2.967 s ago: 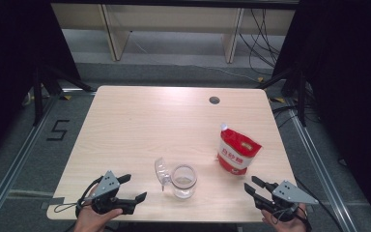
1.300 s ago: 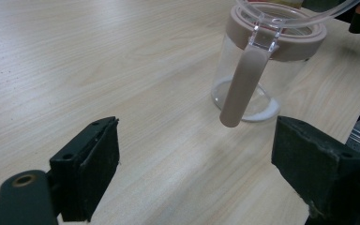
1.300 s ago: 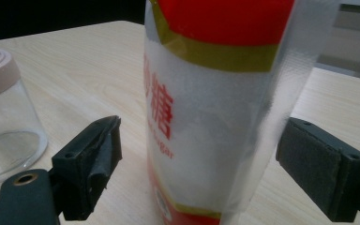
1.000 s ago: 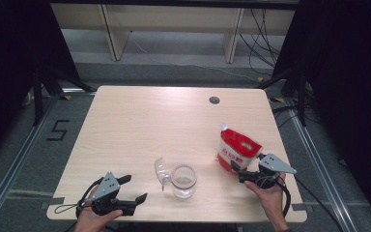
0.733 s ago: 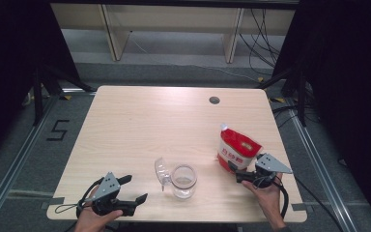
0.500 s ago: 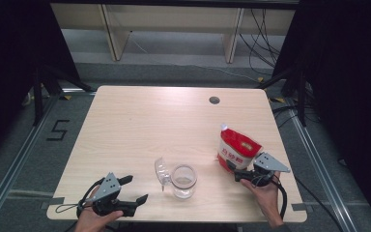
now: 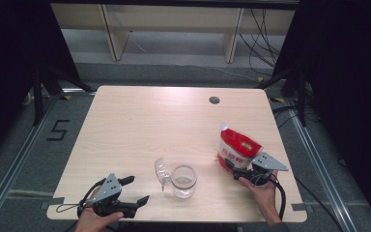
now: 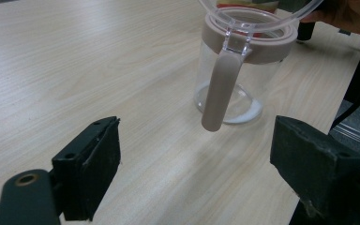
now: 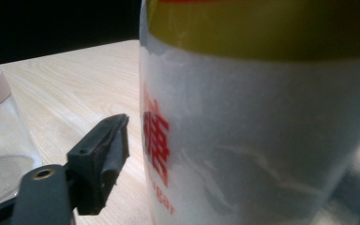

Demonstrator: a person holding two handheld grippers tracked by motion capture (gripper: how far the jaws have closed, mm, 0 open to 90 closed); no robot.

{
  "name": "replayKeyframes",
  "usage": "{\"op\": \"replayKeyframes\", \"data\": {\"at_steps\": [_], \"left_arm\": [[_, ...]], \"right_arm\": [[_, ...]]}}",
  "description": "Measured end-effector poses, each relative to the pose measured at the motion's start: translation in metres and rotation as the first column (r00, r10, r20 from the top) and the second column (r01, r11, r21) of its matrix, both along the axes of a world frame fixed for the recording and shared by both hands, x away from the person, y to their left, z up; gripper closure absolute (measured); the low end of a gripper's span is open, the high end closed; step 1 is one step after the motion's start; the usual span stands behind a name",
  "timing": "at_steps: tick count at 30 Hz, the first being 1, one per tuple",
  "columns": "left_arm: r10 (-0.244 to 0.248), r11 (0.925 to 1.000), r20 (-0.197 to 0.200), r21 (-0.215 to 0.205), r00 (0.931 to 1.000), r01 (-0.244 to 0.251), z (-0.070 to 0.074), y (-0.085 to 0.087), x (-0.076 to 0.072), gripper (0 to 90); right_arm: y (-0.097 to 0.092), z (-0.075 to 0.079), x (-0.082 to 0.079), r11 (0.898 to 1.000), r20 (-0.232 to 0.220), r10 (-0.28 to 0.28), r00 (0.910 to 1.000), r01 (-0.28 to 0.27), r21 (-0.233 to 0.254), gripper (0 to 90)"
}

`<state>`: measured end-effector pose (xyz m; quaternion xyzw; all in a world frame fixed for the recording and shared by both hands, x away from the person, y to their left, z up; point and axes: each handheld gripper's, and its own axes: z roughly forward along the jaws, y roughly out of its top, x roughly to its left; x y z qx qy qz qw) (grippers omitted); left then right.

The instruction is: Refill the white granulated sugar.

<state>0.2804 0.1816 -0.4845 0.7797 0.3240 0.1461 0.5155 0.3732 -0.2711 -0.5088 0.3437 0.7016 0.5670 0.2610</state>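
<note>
Red and white sugar bag [image 7: 236, 151] stands at four o'clock on the counter [image 7: 140, 125]; the right tongs [image 7: 235, 170] have been closing around its base. Left tongs [image 8: 197, 164] gape empty, facing the glass jar [image 8: 243, 61]. Right view: one pad [image 9: 107, 159] sits just beside the bag [image 9: 262, 131].

even overhead light, soft shadows; right gripper view blurred close up.
</note>
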Motion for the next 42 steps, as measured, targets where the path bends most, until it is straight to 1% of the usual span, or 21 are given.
{"op": "replayKeyframes", "data": {"at_steps": [1,4,6,9,11,13,14,15,19,20,21,27,28,29,31,32,34,37,40,41,42], "left_arm": [[-0.003,1.0000,-0.005,-0.001,1.0000,0.003,0.000,0.000,0.000,16.1],[0.005,1.0000,0.002,-0.007,1.0000,-0.005,0.000,0.001,0.001,16.1],[0.009,0.9999,0.002,0.010,1.0000,-0.009,0.001,0.002,0.000,16.2],[0.000,1.0000,0.004,0.007,1.0000,0.000,0.000,0.002,0.001,16.1],[-0.002,0.9999,-0.002,0.016,1.0000,0.002,0.000,0.002,0.001,16.2],[-0.003,0.9999,0.000,0.012,1.0000,0.003,0.000,0.001,0.001,16.1],[-0.002,0.9999,0.000,0.010,1.0000,0.002,0.000,0.001,0.001,16.1],[-0.003,0.9999,0.000,0.012,1.0000,0.003,0.000,0.001,0.001,16.1],[0.006,0.9997,-0.003,0.022,1.0000,-0.006,0.000,0.002,0.000,16.1],[0.003,0.9999,-0.003,0.016,1.0000,-0.003,0.000,0.002,0.000,16.1],[0.007,0.9999,-0.005,0.010,1.0000,-0.006,0.000,0.002,0.001,16.1],[0.008,0.9999,-0.005,0.012,1.0000,-0.008,0.000,0.002,0.001,16.1],[0.006,0.9999,-0.005,0.013,1.0000,-0.006,0.000,0.002,0.000,16.1],[0.006,0.9999,-0.005,0.014,1.0000,-0.005,0.000,0.002,0.000,16.1],[0.009,0.9998,-0.008,0.020,0.9999,-0.009,0.000,0.001,0.000,16.1],[0.007,0.9999,-0.012,0.015,0.9999,-0.007,-0.001,0.001,0.000,16.1],[-0.002,0.9999,-0.010,0.010,0.9999,0.002,-0.001,0.000,0.001,16.1],[-0.005,0.9998,-0.012,0.020,0.9999,0.005,-0.002,0.000,0.001,16.1],[-0.022,0.9992,-0.001,0.032,0.9997,0.022,-0.002,0.000,0.002,16.2],[-0.023,0.9993,-0.003,0.030,0.9997,0.023,-0.002,0.000,0.002,16.2],[-0.014,0.9998,-0.022,0.015,0.9997,0.014,-0.003,-0.002,0.001,16.2]], "right_arm": [[-0.001,0.001,0.000,1.000,-0.019,0.014,0.9997,-0.013,0.001,22.4],[-0.001,0.001,0.000,1.000,-0.024,0.014,0.9996,-0.014,0.001,24.0],[-0.002,0.000,0.002,1.000,0.002,0.003,1.0000,-0.003,0.005,24.1],[-0.002,-0.001,0.004,1.000,0.014,0.026,0.9996,-0.026,0.001,24.9],[-0.002,-0.001,0.002,1.000,-0.016,0.007,0.9999,-0.007,-0.006,25.2],[-0.002,-0.002,0.006,1.000,0.016,0.024,0.9996,-0.025,0.002,25.6],[-0.003,-0.002,0.004,1.000,-0.010,0.008,0.9999,-0.008,-0.011,25.6],[-0.002,-0.003,0.004,1.000,-0.021,0.015,0.9997,-0.015,0.013,25.8],[-0.002,-0.005,0.007,1.000,-0.010,0.018,0.9998,-0.018,0.007,25.9],[-0.003,-0.006,0.008,1.000,-0.016,0.013,0.9998,-0.013,-0.021,25.9],[-0.003,-0.007,0.010,0.999,-0.006,0.032,0.9995,-0.032,-0.024,25.9],[-0.002,-0.008,0.012,1.000,0.027,0.018,0.9995,-0.018,-0.006,27.7],[-0.003,-0.007,0.012,0.999,0.022,0.033,0.9992,-0.032,-0.012,28.0],[-0.002,-0.007,0.011,0.999,0.003,0.030,0.9995,-0.030,0.010,28.1],[-0.003,-0.008,0.012,0.999,0.014,0.032,0.9994,-0.032,0.009,28.3],[-0.002,-0.007,0.012,0.999,0.010,0.042,0.9991,-0.043,0.029,28.6],[-0.003,-0.007,0.013,0.999,0.011,0.047,0.9988,-0.047,0.001,30.7],[-0.004,-0.007,0.013,0.999,0.012,0.051,0.9986,-0.051,-0.008,31.2],[-0.003,-0.007,0.013,0.998,0.012,0.062,0.9980,-0.062,0.007,32.2],[-0.004,-0.007,0.013,0.998,0.011,0.061,0.9981,-0.061,-0.009,32.4],[-0.003,-0.007,0.013,0.998,0.014,0.066,0.9977,-0.066,0.009,32.3]]}}
